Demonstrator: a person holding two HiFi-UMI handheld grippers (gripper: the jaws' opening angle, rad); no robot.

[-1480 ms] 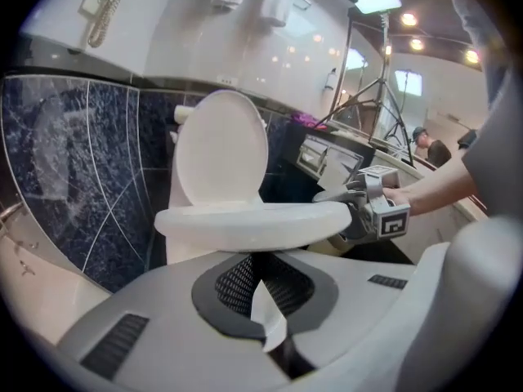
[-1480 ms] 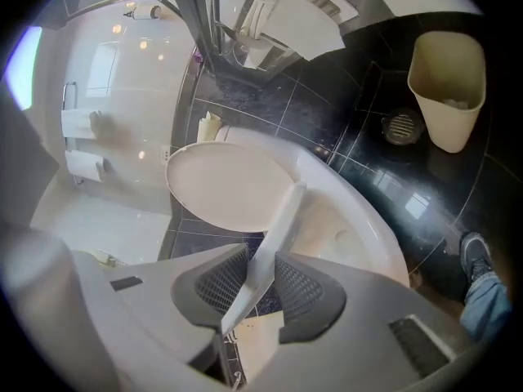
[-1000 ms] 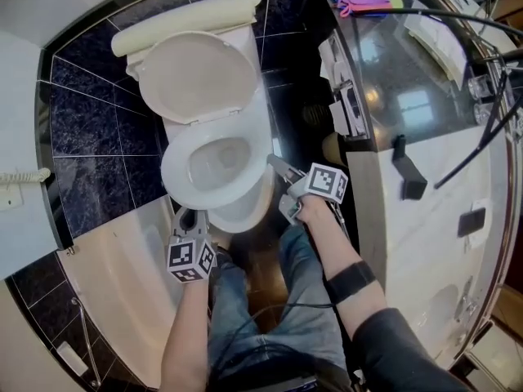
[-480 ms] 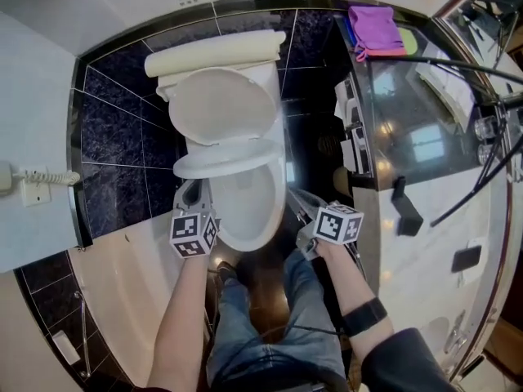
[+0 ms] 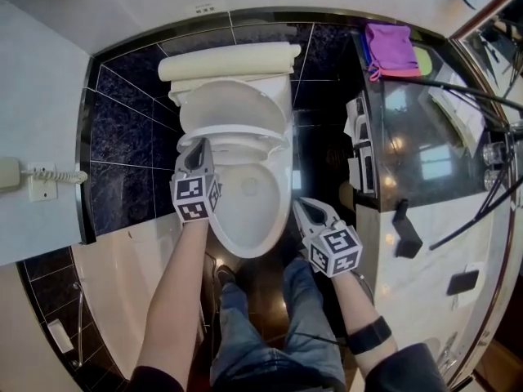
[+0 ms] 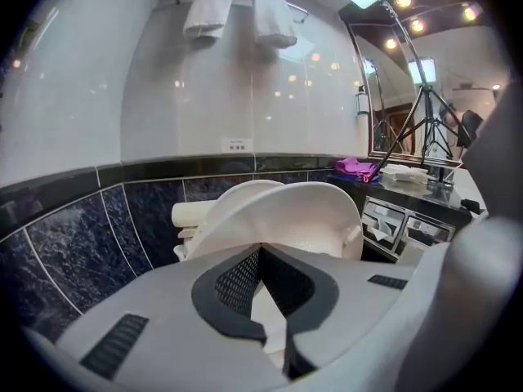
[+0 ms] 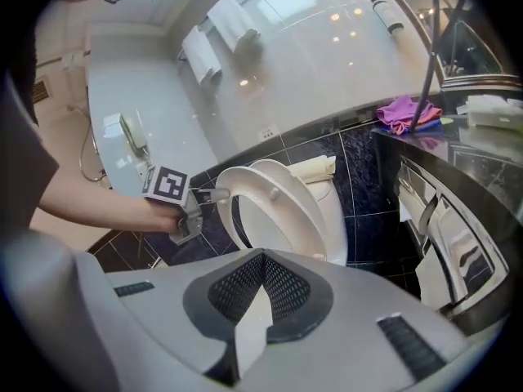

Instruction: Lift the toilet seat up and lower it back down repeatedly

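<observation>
Pressing the closed tips of the left tool (image 5: 198, 149) against the left rim of the white oval plastic toilet seat (image 5: 253, 140), tilted half raised between white ceramic bowl (image 5: 276, 219) and upright lid (image 5: 233, 104). Holding the right tool (image 5: 304, 207) closed, empty, right of the bowl.

We stand in a bathroom: a white toilet (image 5: 249, 247) against dark marbled wall tiles (image 5: 131, 137), folded towels (image 6: 208, 11) on a rail, a glossy vanity worktop (image 5: 425, 170), a wall phone (image 5: 10, 174).
</observation>
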